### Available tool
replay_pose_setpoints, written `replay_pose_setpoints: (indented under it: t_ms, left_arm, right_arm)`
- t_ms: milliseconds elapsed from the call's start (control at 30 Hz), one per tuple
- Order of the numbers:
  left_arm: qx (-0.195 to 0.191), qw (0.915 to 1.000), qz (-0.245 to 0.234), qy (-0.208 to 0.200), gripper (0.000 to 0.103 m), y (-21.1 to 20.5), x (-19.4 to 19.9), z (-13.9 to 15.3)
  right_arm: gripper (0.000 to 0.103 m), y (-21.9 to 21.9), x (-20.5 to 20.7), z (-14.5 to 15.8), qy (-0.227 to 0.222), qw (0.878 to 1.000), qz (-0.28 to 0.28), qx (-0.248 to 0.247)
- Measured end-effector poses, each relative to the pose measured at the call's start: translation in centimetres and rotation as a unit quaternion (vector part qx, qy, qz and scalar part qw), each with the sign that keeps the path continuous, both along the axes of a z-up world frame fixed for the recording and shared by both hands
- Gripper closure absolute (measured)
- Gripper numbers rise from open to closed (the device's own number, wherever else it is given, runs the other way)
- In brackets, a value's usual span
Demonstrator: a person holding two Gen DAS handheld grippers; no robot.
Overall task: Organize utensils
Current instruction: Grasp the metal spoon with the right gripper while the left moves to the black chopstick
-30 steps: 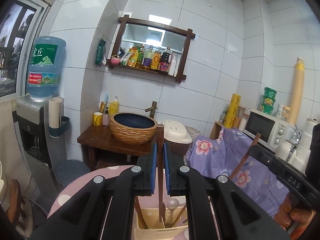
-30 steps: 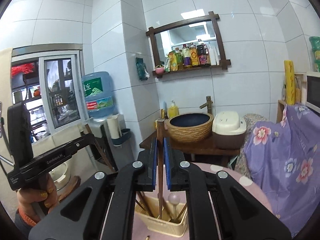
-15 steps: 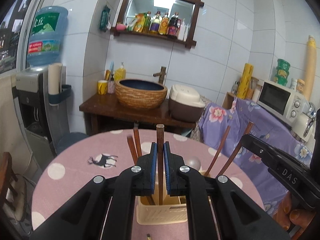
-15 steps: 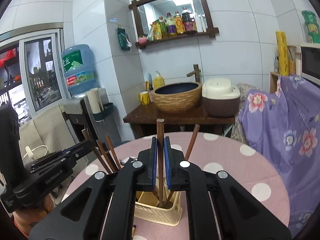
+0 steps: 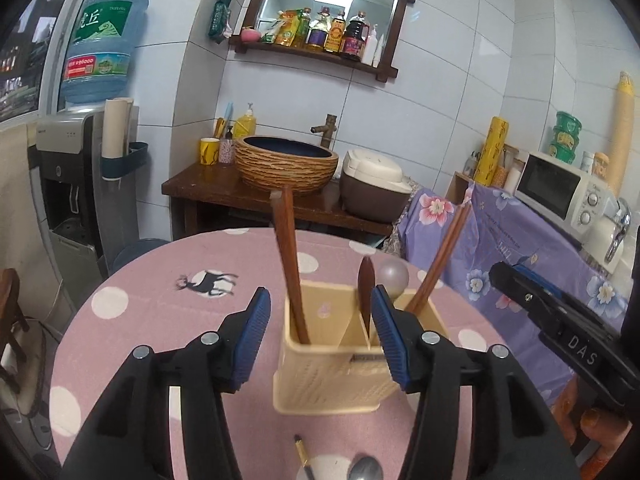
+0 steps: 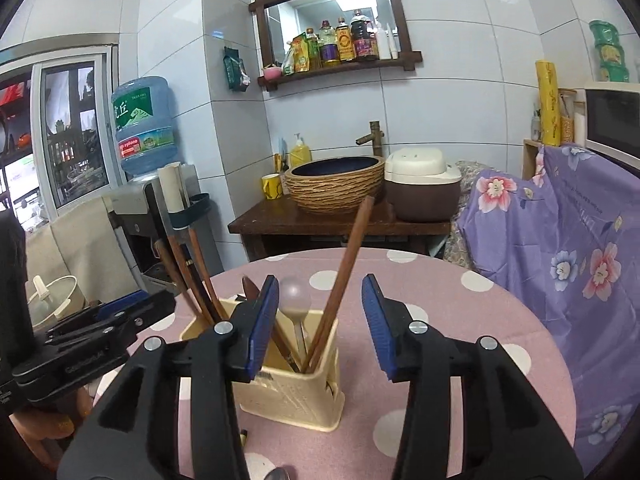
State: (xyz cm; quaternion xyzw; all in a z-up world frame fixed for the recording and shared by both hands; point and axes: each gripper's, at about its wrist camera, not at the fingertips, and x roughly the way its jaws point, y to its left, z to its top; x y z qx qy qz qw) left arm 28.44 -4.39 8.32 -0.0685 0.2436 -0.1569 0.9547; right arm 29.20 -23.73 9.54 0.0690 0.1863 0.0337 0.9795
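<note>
1. Left wrist view: left gripper (image 5: pixel 320 332) spread wide, blue pads (image 5: pixel 252 338) apart, gripping nothing, flanking the cream utensil holder (image 5: pixel 332 376) without visible contact.
2. Holder upright on the pink dotted tablecloth (image 5: pixel 160 300), just ahead of the pads at 12 o'clock, split into compartments by an inner wall.
3. Left compartment: wooden chopsticks (image 5: pixel 289 264), leaning slightly toward 11 o'clock.
4. Right compartment: second pair of chopsticks (image 5: pixel 440 260) tilted toward 1 o'clock, a dark wooden spoon (image 5: pixel 366 288) and a pale ball-ended stick (image 5: pixel 394 276) beside them.
5. Near the bottom edge at 6 o'clock: metal spoon (image 5: pixel 365 470) and a thin gold-tipped stick (image 5: pixel 302 454) lying on the cloth, apart from the holder.
6. At 3 o'clock: right gripper (image 5: pixel 516 286) seen side-on, well apart from the holder.
7. Right wrist view: right gripper (image 6: pixel 320 320) likewise released, pads wide, empty.
8. Same holder (image 6: pixel 288 392) low between the fingers at 6 o'clock; one chopstick pair (image 6: pixel 344 276) slanting toward 1 o'clock, another pair (image 6: pixel 192 276) leaning toward 11 o'clock, ball-ended stick (image 6: pixel 295 296) between them.
9. At 9 o'clock: left gripper (image 6: pixel 160 304) near the holder's far side.
10. Behind the table: woven basin (image 6: pixel 334 186), rice cooker (image 6: pixel 422 182), water bottle (image 6: pixel 144 124).
</note>
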Motion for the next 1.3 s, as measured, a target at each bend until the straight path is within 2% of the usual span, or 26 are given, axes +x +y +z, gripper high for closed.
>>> replay_pose_setpoints:
  t_ms: [67, 200, 367, 533, 667, 767, 867, 967, 1233, 1300]
  left_arm:
    - [0.009, 0.9999, 0.005, 0.009, 0.050, 0.3, -1.1, -1.1]
    - [0.037, 0.9972, 0.002, 0.065, 0.050, 0.7, -2.6, -4.9]
    - [0.077, 0.9855, -0.031, 0.148, 0.052, -0.2, -4.6, -10.6]
    - [0.075, 0.9772, -0.045, 0.194, 0.058, -0.7, -5.6, -13.7]
    - [0.088, 0.9749, -0.055, 0.197, 0.063, -2.0, -6.1, -14.4]
    - [0.105, 0.9718, -0.058, 0.203, 0.074, -2.8, -6.2, -15.0]
    - [0.130, 0.9713, -0.049, 0.193, 0.081, -3.2, -6.5, -15.1]
    - [0.133, 0.9717, -0.039, 0.191, 0.092, -2.8, -6.7, -15.3]
    - [0.115, 0.9728, -0.019, 0.200, 0.095, -0.1, -6.8, -15.2]
    - [0.109, 0.9733, -0.009, 0.202, 0.095, 0.6, -7.0, -15.3]
  right_arm:
    - [0.059, 0.4, -1.0, -1.1, 0.017, 1.000, -0.002, -0.008]
    - [0.059, 1.6, -3.1, -4.8, 0.072, 0.997, 0.015, -0.021]
    - [0.059, 1.6, -5.3, -9.2, 0.112, 0.994, 0.003, -0.014]
    - [0.059, 0.9, -6.5, -12.3, 0.153, 0.988, -0.005, 0.010]
    - [0.059, 0.7, -7.2, -13.5, 0.168, 0.985, -0.009, 0.023]
    - [0.059, 0.6, -7.6, -13.9, 0.174, 0.984, -0.009, 0.032]
    - [0.058, 0.7, -7.9, -14.0, 0.177, 0.983, -0.010, 0.036]
    - [0.057, 0.7, -7.9, -14.1, 0.181, 0.983, -0.010, 0.040]
    - [0.057, 1.8, -7.3, -15.0, 0.206, 0.977, 0.012, 0.057]
    - [0.054, 2.1, -7.0, -15.3, 0.216, 0.975, 0.008, 0.055]
